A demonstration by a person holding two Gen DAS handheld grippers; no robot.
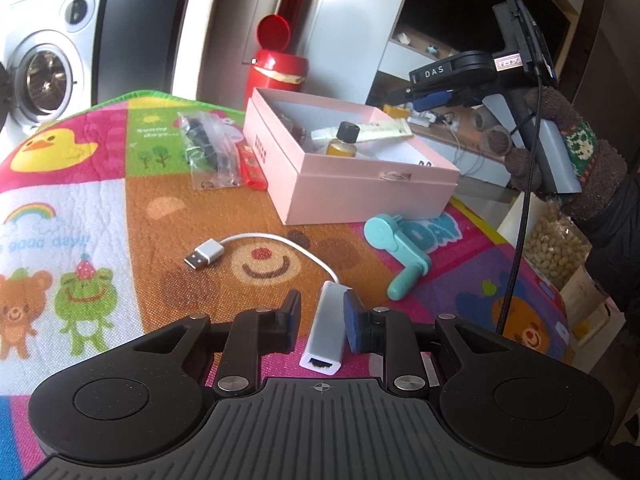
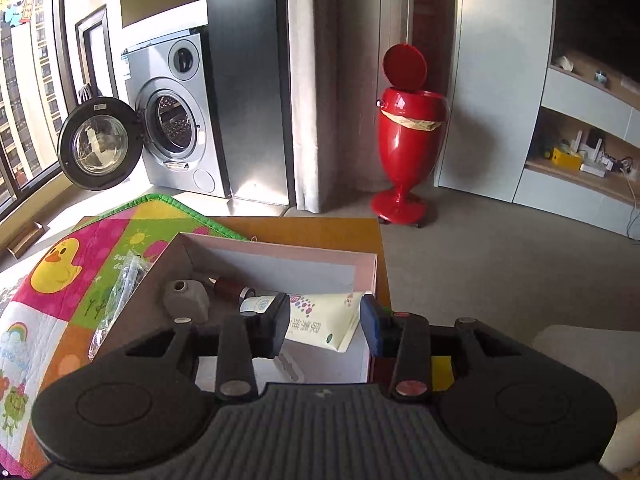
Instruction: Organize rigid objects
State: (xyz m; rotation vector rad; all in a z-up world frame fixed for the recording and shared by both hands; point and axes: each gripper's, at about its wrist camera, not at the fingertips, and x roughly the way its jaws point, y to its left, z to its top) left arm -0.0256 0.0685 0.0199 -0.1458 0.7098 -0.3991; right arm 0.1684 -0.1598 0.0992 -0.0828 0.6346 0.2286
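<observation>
My left gripper [image 1: 324,320] is shut on a white adapter [image 1: 325,336], held just above the colourful play mat [image 1: 100,208]. Its cable trails to a USB plug [image 1: 204,256] lying on the mat. An open pink box [image 1: 360,184] holds an amber bottle [image 1: 344,140] and a cream tube [image 1: 372,130]. My right gripper [image 2: 324,326], held by a gloved hand [image 1: 560,152], hovers open over the box [image 2: 280,248]. The tube [image 2: 320,320] lies below its fingers, untouched. A grey block [image 2: 186,300] and a dark brown item [image 2: 230,286] also sit inside.
On the mat lie a teal hand fan [image 1: 400,252], a clear bag of black parts [image 1: 208,152] and a small red item [image 1: 252,168]. Beyond the table stand a red bin [image 2: 408,136] and a washing machine [image 2: 172,120] with its door open.
</observation>
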